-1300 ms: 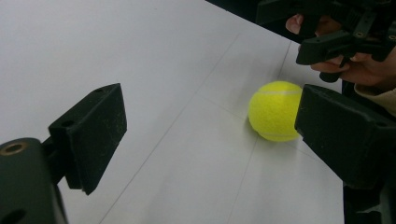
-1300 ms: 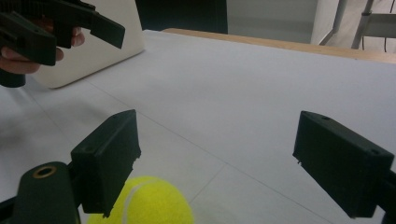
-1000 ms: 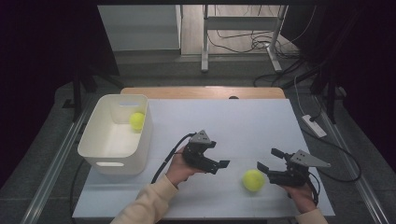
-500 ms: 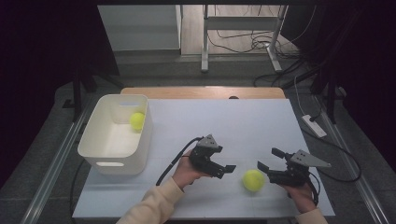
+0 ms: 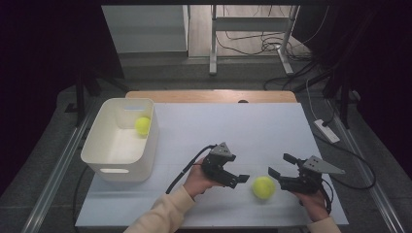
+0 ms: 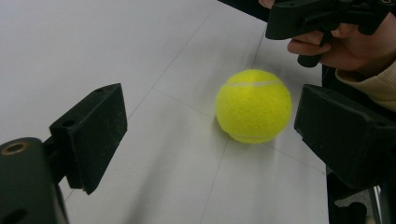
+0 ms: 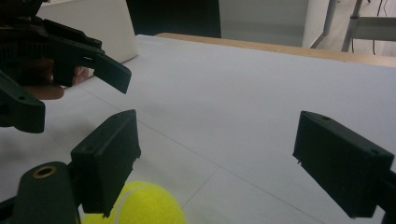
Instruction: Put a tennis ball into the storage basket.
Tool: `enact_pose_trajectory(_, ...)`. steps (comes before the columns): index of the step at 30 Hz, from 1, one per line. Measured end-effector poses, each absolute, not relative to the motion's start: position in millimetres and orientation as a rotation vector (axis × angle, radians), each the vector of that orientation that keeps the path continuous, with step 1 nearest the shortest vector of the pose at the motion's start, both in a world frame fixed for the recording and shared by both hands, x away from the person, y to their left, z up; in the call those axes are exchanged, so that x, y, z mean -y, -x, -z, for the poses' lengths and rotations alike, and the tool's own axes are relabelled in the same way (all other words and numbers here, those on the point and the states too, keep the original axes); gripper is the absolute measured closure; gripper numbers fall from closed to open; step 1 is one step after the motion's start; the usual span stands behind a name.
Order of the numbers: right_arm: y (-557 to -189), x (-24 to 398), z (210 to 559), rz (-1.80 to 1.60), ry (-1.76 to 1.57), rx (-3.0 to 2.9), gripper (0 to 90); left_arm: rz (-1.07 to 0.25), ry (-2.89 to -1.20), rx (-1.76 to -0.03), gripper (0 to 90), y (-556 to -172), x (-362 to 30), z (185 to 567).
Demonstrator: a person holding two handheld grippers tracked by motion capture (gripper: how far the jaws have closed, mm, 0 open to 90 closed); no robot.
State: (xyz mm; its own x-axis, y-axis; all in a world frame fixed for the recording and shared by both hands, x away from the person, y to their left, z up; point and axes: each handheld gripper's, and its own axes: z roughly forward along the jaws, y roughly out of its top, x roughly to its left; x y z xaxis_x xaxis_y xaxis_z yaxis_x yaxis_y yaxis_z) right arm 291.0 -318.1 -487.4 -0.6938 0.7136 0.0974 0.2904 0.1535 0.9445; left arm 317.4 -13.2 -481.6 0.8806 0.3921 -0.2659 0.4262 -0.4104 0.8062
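The left gripper (image 5: 236, 179) has its jaws spread, holding nothing. Just ahead of its tips, between it and the right gripper (image 5: 280, 171), a tennis ball (image 5: 263, 187) rests on the counter (image 5: 228, 131), touching neither. The ball is bright yellow-green and fuzzy with a pale curved seam. The right gripper's jaws are also spread and bare, the ball low beside one of them. Well behind the left gripper stands a white bin (image 5: 145, 155) holding a second yellow ball (image 5: 142, 125). In the right gripper view the near ball is cut off by the frame's bottom edge.
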Motion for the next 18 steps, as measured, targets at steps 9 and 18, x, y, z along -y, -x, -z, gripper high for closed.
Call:
enact_pose_trajectory(9, -291, 320, 487, -1.555, -0.983, -2.049, 14.1, 0.067, -2.047, -0.571, 10.5, -315, 24, 483)
enact_pose_trajectory(18, -292, 320, 488, -1.55, -0.983, -2.055, 14.1, 0.085, -2.048, -0.55, 10.7, -313, 31, 483)
